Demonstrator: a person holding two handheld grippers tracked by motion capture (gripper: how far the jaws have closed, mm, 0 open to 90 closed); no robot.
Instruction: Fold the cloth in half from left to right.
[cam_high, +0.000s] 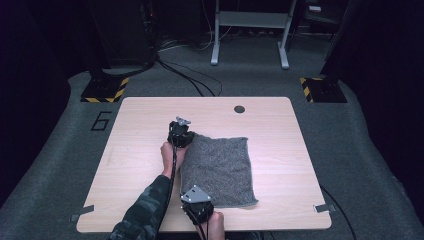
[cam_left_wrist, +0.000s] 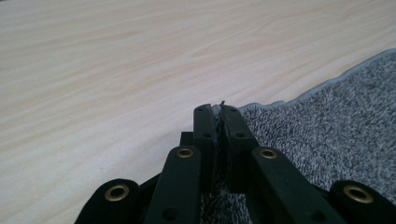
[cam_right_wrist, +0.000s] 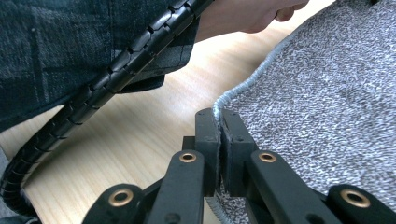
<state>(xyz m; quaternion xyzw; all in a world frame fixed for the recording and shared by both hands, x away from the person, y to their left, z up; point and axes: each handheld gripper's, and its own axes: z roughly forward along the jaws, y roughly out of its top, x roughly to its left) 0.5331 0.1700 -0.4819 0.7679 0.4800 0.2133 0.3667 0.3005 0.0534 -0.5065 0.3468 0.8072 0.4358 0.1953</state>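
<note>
On table (cam_high: 140, 125), towel (cam_high: 220, 170) lengthwise front-to-back

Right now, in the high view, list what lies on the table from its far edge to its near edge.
Dark round hole in the table → left gripper pinching the grey towel's far left corner → grey towel → right gripper pinching its near left corner.

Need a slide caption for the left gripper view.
Left gripper shut on the edge of a grey towel lying on a wooden table.
</note>
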